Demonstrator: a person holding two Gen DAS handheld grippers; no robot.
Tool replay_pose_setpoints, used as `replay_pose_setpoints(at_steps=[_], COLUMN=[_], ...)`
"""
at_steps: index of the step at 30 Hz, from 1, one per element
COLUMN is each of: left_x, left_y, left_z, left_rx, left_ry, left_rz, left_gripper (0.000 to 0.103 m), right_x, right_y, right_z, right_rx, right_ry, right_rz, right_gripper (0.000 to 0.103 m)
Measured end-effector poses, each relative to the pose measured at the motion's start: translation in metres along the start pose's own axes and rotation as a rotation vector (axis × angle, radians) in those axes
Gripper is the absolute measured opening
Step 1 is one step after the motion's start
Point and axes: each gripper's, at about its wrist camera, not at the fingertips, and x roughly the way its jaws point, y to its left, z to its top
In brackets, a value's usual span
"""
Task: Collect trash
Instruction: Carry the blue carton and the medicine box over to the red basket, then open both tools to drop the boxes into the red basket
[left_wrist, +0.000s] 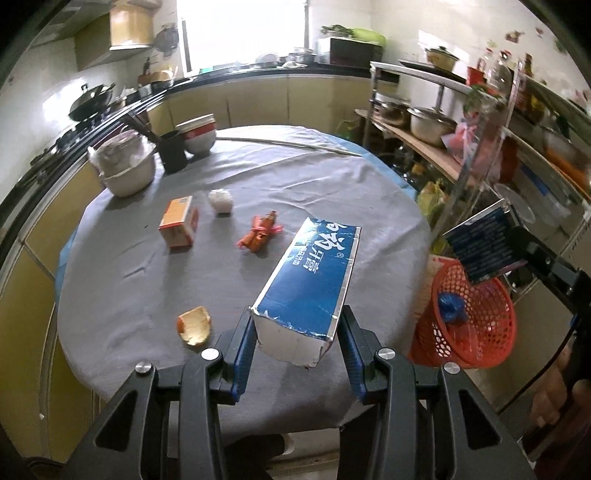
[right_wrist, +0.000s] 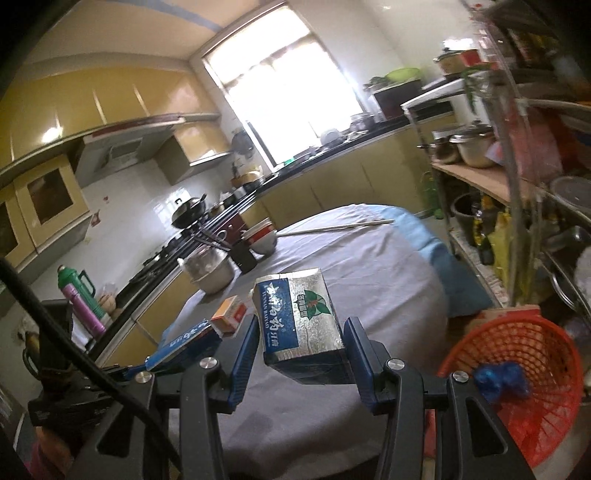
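My left gripper (left_wrist: 295, 325) is shut on a long blue toothpaste box (left_wrist: 314, 280) and holds it above the grey-clothed table (left_wrist: 147, 288). My right gripper (right_wrist: 301, 339) is shut on a blue and silver toothpaste box (right_wrist: 299, 317), held in the air beside the red mesh basket (right_wrist: 524, 384). That basket also shows in the left wrist view (left_wrist: 476, 325) with a blue crumpled wad (left_wrist: 450, 302) inside. On the table lie an orange carton (left_wrist: 179, 221), a white paper ball (left_wrist: 220, 201), a red wrapper (left_wrist: 260, 232) and a peel piece (left_wrist: 195, 325).
A lidded white pot (left_wrist: 125, 166), a black cup with chopsticks (left_wrist: 171, 149) and stacked bowls (left_wrist: 197, 134) stand at the table's far left. Long chopsticks (left_wrist: 288, 144) lie at the far edge. A metal rack (left_wrist: 480, 147) with pots stands to the right.
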Motion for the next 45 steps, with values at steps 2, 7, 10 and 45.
replay_pose_setpoints(at_steps=[2,7,10,45], left_x=[0.001,0.001,0.000,0.075], left_y=[-0.009,-0.027,-0.039,-0.221], left_z=[0.000,0.000,0.000,0.006], left_rx=[0.014,0.052,0.084,0.349], left_ry=[0.006,0.009,0.004,0.126], left_rz=[-0.009,-0.025,-0.047,-0.369], left_gripper=[0.045,0.045,0.045,0.046], right_x=[-0.009,-0.024,-0.036,-0.114], right_y=[-0.011,-0.032,-0.040,-0.183], right_z=[0.000,0.002,0.003,-0.037], right_rx=[0.016,0.059,0.072,0.374], right_ry=[-0.015,-0.041,-0.061,-0.116], right_rz=[-0.018,-0.040,-0.054,-0.305], right_gripper=[0.050,0.050,0.050,0.051])
